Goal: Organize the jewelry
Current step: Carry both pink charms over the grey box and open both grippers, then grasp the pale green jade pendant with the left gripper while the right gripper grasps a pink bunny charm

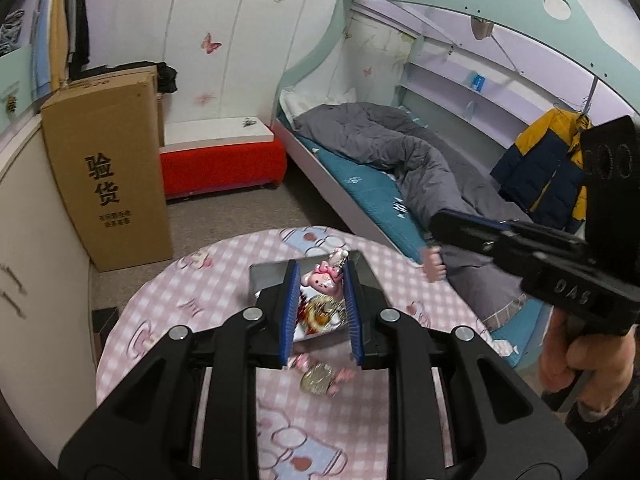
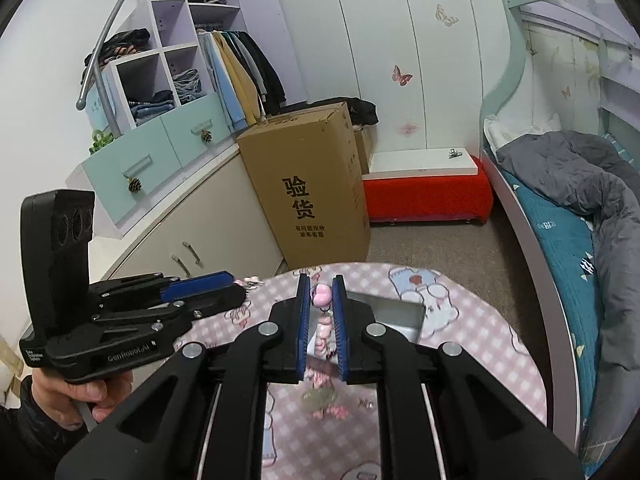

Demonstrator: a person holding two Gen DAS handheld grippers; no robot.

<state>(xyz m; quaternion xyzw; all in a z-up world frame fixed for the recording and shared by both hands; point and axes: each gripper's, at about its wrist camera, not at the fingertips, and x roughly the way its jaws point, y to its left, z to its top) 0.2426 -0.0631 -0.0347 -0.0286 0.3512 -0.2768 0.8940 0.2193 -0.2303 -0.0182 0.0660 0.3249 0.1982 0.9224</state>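
Presently, the right gripper (image 2: 321, 322) pinches a pink heart-shaped charm (image 2: 322, 295) above the grey metal tin (image 2: 394, 310), while the left gripper (image 1: 320, 312), at nine o'clock, stands narrowly parted, empty.

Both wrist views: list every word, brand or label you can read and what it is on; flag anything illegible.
"验货": large black print on the cardboard box.
Small print beneath it: two lines, too small to read surely.
"GenRobot.AI": white lettering on the left tool body, right wrist view; slightly blurred.
Small white label at that tool's rear: unreadable.
"DAS": embossed on the right tool body, left wrist view.
White marks on the teal bedsheet: not legible.
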